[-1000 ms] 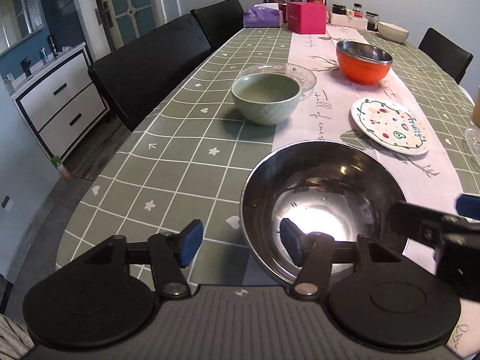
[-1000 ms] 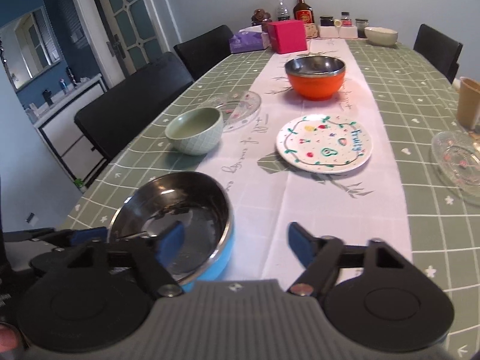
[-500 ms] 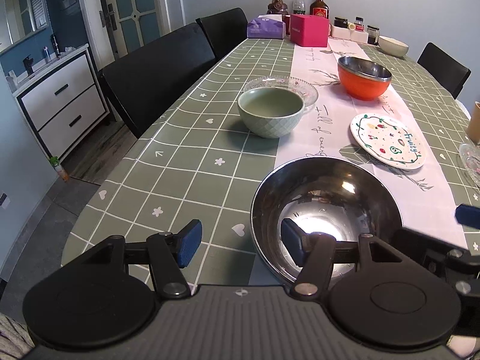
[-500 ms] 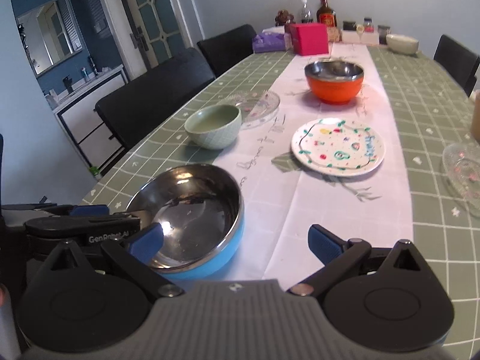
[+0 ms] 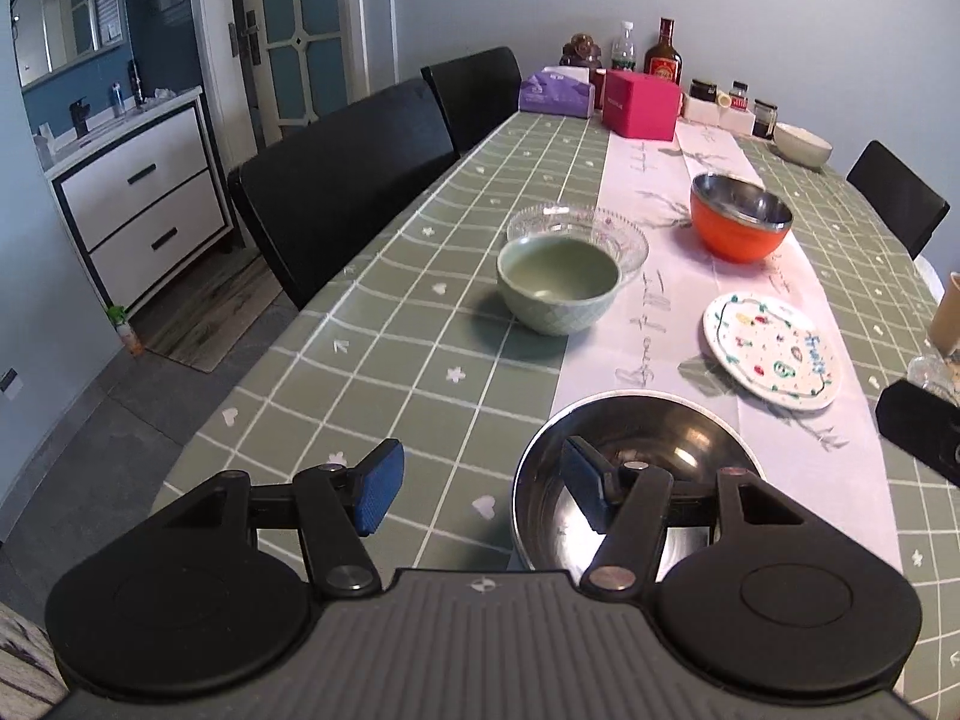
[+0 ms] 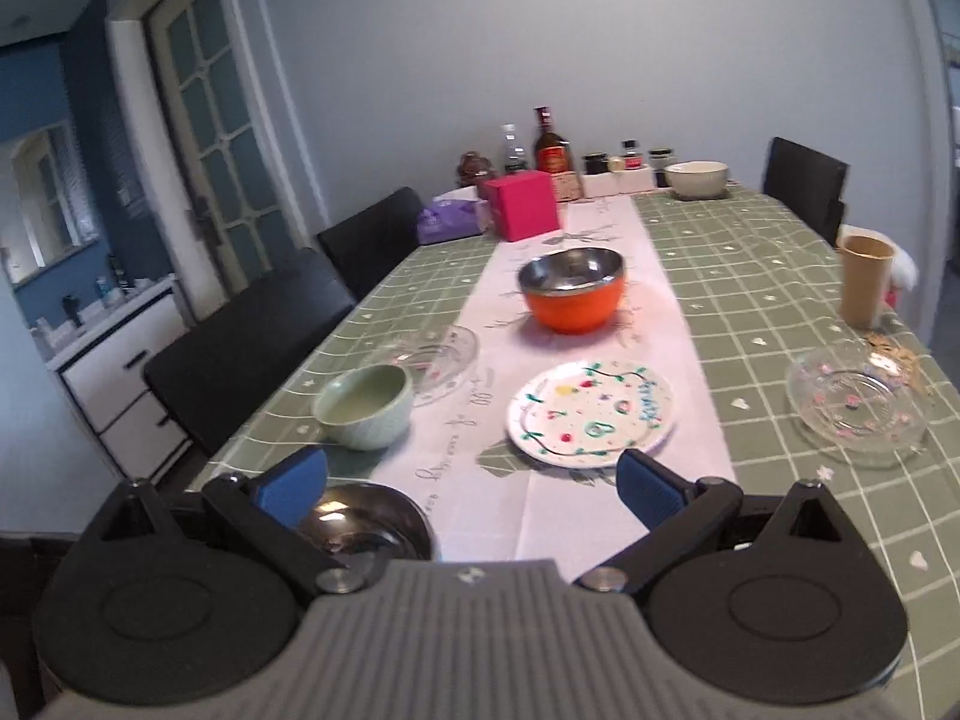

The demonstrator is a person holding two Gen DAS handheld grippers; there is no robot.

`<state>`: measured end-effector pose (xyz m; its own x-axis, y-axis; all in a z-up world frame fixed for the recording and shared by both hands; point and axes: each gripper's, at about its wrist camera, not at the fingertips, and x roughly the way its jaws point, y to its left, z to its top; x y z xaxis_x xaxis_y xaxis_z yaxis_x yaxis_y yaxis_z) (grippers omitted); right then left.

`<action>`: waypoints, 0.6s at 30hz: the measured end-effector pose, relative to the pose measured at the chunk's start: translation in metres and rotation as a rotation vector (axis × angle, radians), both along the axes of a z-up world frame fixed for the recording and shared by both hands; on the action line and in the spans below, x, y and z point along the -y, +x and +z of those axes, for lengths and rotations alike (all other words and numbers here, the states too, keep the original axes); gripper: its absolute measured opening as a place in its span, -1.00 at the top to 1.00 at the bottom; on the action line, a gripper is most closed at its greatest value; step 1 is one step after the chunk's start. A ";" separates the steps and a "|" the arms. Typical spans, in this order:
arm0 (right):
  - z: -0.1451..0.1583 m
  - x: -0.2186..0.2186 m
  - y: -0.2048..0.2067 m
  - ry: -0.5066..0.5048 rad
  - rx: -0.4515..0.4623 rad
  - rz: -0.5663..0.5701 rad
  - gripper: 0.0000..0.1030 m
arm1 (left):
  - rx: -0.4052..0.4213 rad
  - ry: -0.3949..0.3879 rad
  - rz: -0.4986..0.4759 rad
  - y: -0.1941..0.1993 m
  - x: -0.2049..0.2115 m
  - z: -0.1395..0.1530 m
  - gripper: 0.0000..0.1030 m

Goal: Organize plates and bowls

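A steel bowl with a blue outside [image 5: 642, 468] rests on the near end of the table. My left gripper [image 5: 480, 492] hangs open just above it, one finger over the bowl's inside and the other over the tablecloth, touching nothing. My right gripper [image 6: 468, 489] is open wide and holds nothing, with the steel bowl [image 6: 366, 525] low behind its left finger. Farther along stand a green bowl [image 5: 558, 285], a clear glass dish [image 5: 618, 234] behind it, an orange bowl [image 5: 741, 219] and a painted plate [image 5: 774, 351].
A second glass plate [image 6: 858, 402] and a tan cup [image 6: 864, 288] sit near the right edge. A cream bowl [image 6: 696, 177], pink box [image 6: 525, 204], bottles and jars crowd the far end. Black chairs [image 5: 348, 180] line the left side.
Both grippers have risen and tipped up, so the steel bowl has dropped toward the bottom of each view. The right gripper's jaws have spread wider.
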<state>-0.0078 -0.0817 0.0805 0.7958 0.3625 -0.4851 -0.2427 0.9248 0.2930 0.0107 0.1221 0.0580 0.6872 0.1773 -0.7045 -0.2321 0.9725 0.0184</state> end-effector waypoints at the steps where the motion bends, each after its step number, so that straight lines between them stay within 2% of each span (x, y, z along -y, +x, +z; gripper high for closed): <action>1: 0.004 0.004 0.002 0.019 -0.005 0.044 -0.95 | 0.009 0.006 -0.001 0.001 0.001 0.005 -0.39; 3: 0.010 0.018 0.005 0.120 -0.010 0.111 -0.95 | 0.024 0.014 -0.001 0.003 0.004 0.015 -0.39; 6: 0.011 0.054 0.017 0.449 -0.038 0.217 -0.95 | 0.037 0.018 -0.020 0.009 0.010 0.032 -0.39; 7: 0.013 0.060 0.026 0.478 -0.073 0.208 -0.95 | 0.038 0.022 -0.032 0.011 0.012 0.037 -0.39; 9: 0.023 0.067 0.041 0.395 -0.114 0.145 -0.95 | 0.050 0.043 -0.068 0.017 0.020 0.051 -0.39; 12: 0.041 0.075 0.053 0.242 -0.006 0.111 -0.95 | 0.078 0.100 -0.128 0.026 0.033 0.070 -0.39; 14: 0.051 0.080 0.066 0.142 0.034 0.091 -0.95 | 0.090 0.143 -0.146 0.037 0.043 0.080 -0.39; 18: 0.062 0.091 0.105 0.061 0.006 0.054 -0.95 | 0.115 0.174 -0.181 0.071 0.057 0.091 -0.40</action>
